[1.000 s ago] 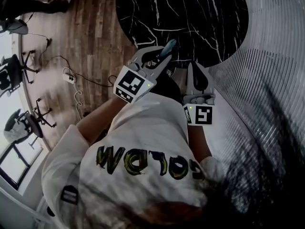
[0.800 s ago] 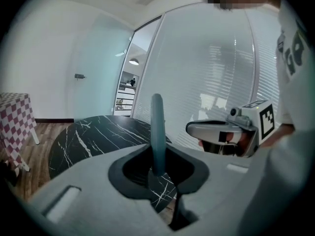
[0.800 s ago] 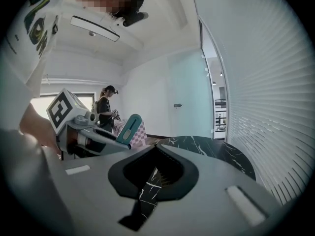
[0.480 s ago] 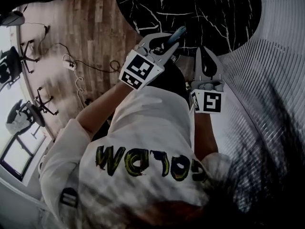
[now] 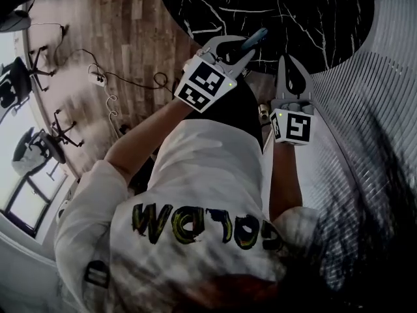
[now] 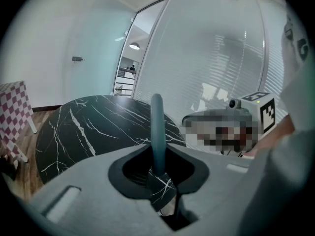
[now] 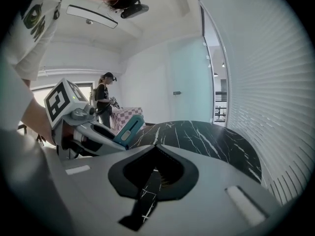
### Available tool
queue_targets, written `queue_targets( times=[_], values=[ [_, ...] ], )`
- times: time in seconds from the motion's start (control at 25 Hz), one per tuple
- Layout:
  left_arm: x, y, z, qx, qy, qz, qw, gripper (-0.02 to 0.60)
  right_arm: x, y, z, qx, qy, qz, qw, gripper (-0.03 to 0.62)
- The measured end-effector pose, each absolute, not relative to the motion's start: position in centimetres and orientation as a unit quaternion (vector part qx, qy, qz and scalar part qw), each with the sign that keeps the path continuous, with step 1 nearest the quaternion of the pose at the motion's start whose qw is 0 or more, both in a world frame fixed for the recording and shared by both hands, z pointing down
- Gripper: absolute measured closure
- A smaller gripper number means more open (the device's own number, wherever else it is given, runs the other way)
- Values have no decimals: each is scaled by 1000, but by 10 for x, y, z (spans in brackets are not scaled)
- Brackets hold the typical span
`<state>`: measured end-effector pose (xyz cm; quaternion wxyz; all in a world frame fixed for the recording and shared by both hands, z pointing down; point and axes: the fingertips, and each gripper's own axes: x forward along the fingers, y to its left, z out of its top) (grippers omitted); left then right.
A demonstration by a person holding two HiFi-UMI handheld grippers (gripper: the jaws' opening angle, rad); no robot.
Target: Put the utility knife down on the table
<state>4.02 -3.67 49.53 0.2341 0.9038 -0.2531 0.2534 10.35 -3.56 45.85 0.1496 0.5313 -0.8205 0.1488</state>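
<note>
A teal utility knife [image 5: 255, 39] sticks out past the tips of my left gripper [image 5: 242, 52], which is shut on its handle. Both hang over the near edge of the round black marble table [image 5: 293, 12]. In the left gripper view the knife [image 6: 157, 127] stands upright between the jaws, with the table [image 6: 88, 132] beyond it. My right gripper [image 5: 287, 62] is beside the left one, shut and holding nothing; its jaws [image 7: 156, 151] point at the table [image 7: 206, 139]. The right gripper view also shows the left gripper [image 7: 93, 134] and the knife [image 7: 128, 130].
Wooden floor [image 5: 124, 38] with a power strip and cables [image 5: 99, 80] and office chairs [image 5: 16, 87] lies to the left. A ribbed blind wall [image 5: 378, 109] runs along the right. A person [image 7: 104, 104] stands beside a checkered cloth [image 7: 125, 116] far behind the table.
In the head view both grippers have shifted up and to the right, closer to the table's edge. The knife stays gripped in the left gripper.
</note>
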Motion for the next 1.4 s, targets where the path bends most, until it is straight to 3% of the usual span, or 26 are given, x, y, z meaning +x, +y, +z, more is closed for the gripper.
queue_targets(
  times=[1.4],
  values=[
    [56, -36, 647, 862, -221, 371, 264, 508, 108, -29, 620, 515, -786, 276, 200, 592]
  ],
)
